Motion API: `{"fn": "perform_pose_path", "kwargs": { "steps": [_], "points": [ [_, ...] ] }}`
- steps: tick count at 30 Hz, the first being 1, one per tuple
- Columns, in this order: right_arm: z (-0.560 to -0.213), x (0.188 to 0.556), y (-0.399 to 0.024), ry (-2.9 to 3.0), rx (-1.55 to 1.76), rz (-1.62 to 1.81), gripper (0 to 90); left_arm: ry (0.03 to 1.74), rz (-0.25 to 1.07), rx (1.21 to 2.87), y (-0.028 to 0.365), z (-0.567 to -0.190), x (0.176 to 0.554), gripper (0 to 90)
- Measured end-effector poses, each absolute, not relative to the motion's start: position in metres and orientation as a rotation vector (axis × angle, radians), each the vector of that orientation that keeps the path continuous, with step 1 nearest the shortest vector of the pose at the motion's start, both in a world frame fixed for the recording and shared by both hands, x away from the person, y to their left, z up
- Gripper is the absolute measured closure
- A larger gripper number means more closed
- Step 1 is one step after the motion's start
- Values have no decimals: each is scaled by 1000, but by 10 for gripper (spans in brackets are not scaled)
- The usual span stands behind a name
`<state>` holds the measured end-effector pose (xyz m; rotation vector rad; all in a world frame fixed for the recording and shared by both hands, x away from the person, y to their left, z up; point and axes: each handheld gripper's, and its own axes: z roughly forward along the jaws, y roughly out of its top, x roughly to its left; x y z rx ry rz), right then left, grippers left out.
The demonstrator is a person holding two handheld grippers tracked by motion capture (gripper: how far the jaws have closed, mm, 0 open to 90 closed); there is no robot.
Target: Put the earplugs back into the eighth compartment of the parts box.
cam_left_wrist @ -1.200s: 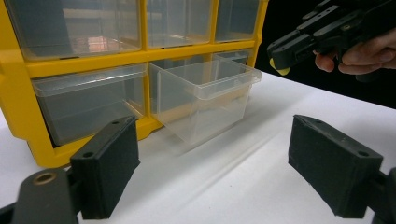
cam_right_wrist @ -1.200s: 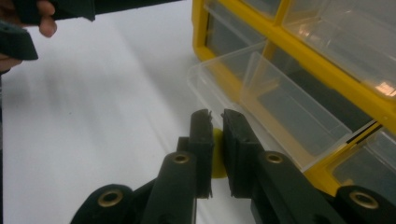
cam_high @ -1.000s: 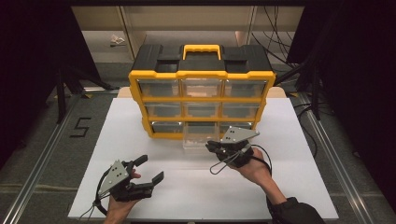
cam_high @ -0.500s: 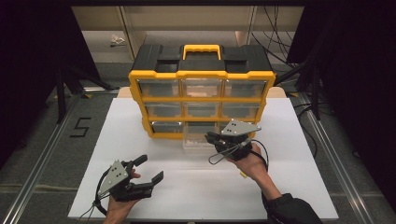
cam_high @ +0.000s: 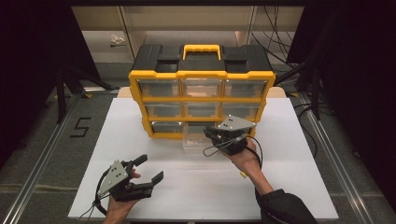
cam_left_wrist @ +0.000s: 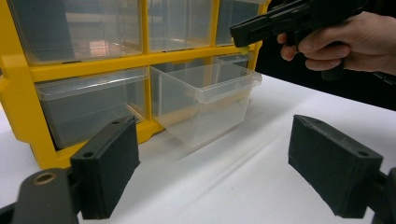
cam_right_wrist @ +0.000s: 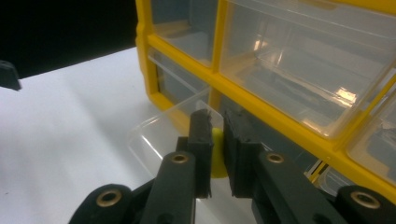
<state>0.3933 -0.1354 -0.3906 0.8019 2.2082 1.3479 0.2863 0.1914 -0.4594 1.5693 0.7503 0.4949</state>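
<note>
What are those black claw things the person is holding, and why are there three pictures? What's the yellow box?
The claws are hand-held grippers, one in each hand. One picture looks down from above; the other two come from little cameras riding on each gripper. The yellow box is a cabinet of clear drawers on a white table. Its bottom middle drawer is pulled out. The right gripper pinches a small yellow thing above that drawer. The left gripper is open and holds nothing.
</note>
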Motion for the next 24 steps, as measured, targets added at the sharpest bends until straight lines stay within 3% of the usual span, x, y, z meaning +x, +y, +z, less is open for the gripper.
{"fn": "perform_pose_path", "kwargs": {
  "steps": [9,19,24],
  "points": [
    [-400,402,-136,2204,846,1327,764,750,496,1572,191,-460,286,161],
    [-393,402,-138,2180,892,1391,470,754,495,1572,191,-459,287,161],
    [-389,396,-136,2217,878,1401,397,754,495,1571,192,-459,287,161]
  ]
}}
